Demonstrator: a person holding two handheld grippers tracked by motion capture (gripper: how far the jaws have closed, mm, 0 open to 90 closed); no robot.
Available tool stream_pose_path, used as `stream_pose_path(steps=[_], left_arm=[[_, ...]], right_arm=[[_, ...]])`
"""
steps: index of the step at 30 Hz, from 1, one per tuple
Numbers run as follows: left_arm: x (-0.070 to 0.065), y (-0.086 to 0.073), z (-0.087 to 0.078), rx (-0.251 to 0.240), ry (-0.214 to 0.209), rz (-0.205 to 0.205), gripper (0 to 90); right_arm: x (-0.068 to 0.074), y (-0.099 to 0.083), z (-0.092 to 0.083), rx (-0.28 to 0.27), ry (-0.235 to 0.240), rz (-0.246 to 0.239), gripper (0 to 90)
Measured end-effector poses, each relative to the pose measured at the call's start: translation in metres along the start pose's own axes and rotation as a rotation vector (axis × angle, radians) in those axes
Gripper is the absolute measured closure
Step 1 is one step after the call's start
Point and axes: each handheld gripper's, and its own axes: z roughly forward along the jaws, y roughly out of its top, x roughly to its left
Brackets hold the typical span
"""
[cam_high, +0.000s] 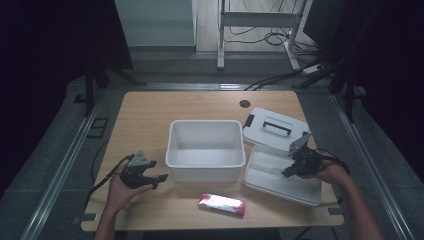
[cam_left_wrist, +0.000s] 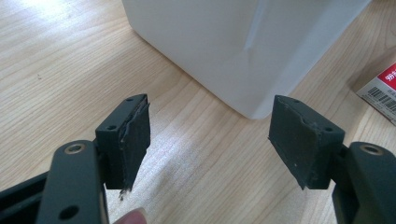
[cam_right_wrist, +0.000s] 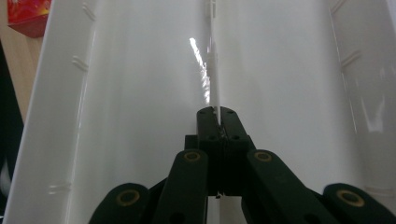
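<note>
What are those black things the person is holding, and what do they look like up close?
Handheld tongs: the left tongs and right tongs are black, each topped by a grey three-cornered plate and trailing a black cable. Up close, the fingers are flat dark pads with scuffed edges, on arms with brass-coloured rivets. Forearms are bare, no sleeves.

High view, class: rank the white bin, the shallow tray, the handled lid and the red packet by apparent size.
1. white bin
2. shallow tray, close behind the bin, so this order is unsure
3. handled lid, partly hidden by the tray
4. red packet

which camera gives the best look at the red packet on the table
The high view: the whole red packet lies near the table's front edge, before the white bin. The left gripper view catches its barcode end; the right gripper view, one red corner.
</note>
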Motion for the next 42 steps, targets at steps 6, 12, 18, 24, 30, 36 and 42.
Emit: stream_pose_path(steps=[6, 12, 18, 24, 30, 36, 42], left_arm=[[0.000, 0.000, 0.000, -0.001, -0.001, 0.000, 29.6], [-0.001, 0.000, 0.001, 0.002, -0.003, 0.002, 29.6], [-0.001, -0.001, 0.002, 0.005, -0.005, 0.002, 29.6], [-0.001, -0.001, 0.002, 0.006, -0.006, 0.003, 29.6], [-0.001, -0.001, 0.002, 0.009, -0.007, 0.005, 29.5], [-0.002, -0.001, 0.002, 0.012, -0.006, 0.004, 29.5], [-0.001, -0.001, 0.002, 0.011, -0.006, 0.006, 29.5]], right_arm=[[-0.003, -0.002, 0.013, 0.009, 0.006, 0.006, 88.8], [-0.003, -0.006, 0.019, 0.004, 0.011, 0.012, 88.7], [-0.002, -0.007, 0.022, 0.009, 0.012, 0.010, 88.6], [0.000, -0.008, 0.027, 0.024, 0.022, -0.011, 88.3], [0.000, -0.009, 0.030, 0.029, 0.021, -0.011, 87.3], [0.001, -0.010, 0.031, 0.028, 0.030, -0.012, 85.9], [0.001, -0.011, 0.030, 0.029, 0.024, -0.018, 79.7]])
